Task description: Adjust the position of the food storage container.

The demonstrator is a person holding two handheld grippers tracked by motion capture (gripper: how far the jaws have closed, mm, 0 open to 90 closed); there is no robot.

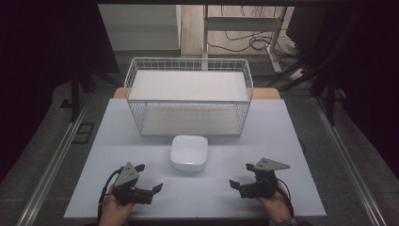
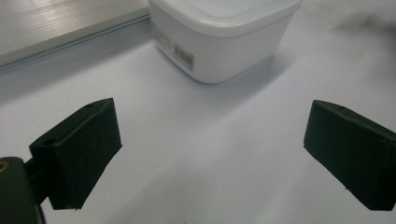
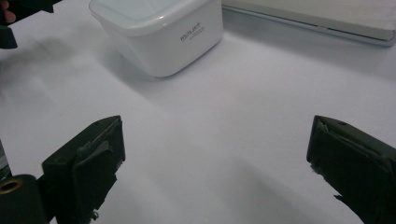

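A white square container [image 1: 188, 152] with its lid on sits on the pale table [image 1: 113, 141], just in front of the wire basket. My left gripper [image 1: 149, 177] rests near the front edge, to the container's lower left, open and empty. My right gripper [image 1: 241, 174] mirrors it at the lower right, also open and empty. In the left gripper view the container [image 2: 224, 37] lies ahead of the wide-apart jaws of my left gripper [image 2: 210, 149], well clear of them. The right gripper view shows the container [image 3: 159, 32] ahead and to the left of my right gripper [image 3: 215, 158].
A white wire basket [image 1: 188, 60] with white panels inside stands at the back middle of the table. Its base edge [image 2: 56, 23] [image 3: 327, 16] appears in both gripper views. Chairs, a desk frame and cables lie beyond the table. Metal rails run along both sides.
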